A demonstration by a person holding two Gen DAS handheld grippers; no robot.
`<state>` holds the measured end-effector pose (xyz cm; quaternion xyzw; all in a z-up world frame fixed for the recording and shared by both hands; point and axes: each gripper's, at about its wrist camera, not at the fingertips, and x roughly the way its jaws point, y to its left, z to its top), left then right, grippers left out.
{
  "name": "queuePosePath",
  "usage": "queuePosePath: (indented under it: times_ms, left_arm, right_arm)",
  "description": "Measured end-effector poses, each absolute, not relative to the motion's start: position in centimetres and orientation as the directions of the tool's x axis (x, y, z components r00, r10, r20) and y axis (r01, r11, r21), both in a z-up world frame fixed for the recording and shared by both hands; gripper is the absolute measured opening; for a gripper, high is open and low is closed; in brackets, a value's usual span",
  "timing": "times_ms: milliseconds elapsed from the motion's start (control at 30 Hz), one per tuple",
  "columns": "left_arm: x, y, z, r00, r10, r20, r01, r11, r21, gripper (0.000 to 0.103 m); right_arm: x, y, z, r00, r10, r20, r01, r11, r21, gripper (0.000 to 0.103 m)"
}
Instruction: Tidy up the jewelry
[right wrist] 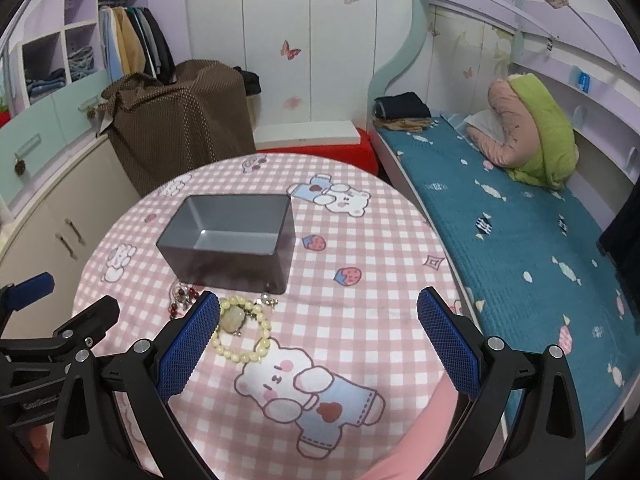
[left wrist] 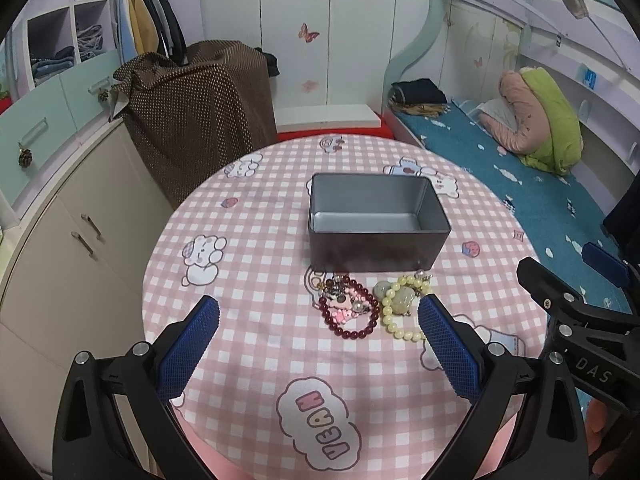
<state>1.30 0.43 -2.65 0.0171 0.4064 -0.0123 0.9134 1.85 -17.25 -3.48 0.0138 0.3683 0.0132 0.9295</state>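
Observation:
A dark grey open metal box [left wrist: 376,222] stands empty on the round table, also in the right wrist view [right wrist: 230,240]. Just in front of it lie a dark red bead bracelet with charms [left wrist: 350,312] and a pale yellow bead bracelet with a jade pendant [left wrist: 402,304], which also shows in the right wrist view [right wrist: 240,330]. My left gripper [left wrist: 318,322] is open and empty, hovering just before the jewelry. My right gripper [right wrist: 318,322] is open and empty, to the right of the yellow bracelet; its left finger partly hides the red bracelet [right wrist: 182,300].
The table wears a pink checked cloth with bear prints [left wrist: 248,264]. A brown dotted cover over furniture [left wrist: 192,116] stands behind it, cupboards [left wrist: 72,208] to the left, a bed with teal sheet [right wrist: 500,232] to the right.

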Motion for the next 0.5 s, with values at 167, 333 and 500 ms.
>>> queuePosePath:
  times_ms: [167,333,500]
  left_arm:
    - [2.2,0.7,-4.1,0.636,-0.01,-0.772,0.036,0.999,0.017,0.096]
    - [3.0,1.3,-5.8,0.601,-0.007,-0.799,0.03,0.999,0.014,0.096]
    - [4.0,2.0,-7.7,0.567,0.003,-0.824,0.021,1.0,0.018,0.096]
  right_arm:
    - [2.8,-16.9,-5.1,0.698,0.024,-0.716,-0.01,1.0,0.025,0.096]
    - [3.9,-16.5,-7.1,0.659,0.025,-0.752,-0.014,1.0,0.021,0.096]
    - [5.1,-15.9,-9.5,0.605,0.048,-0.795,-0.035,0.999,0.034,0.096]
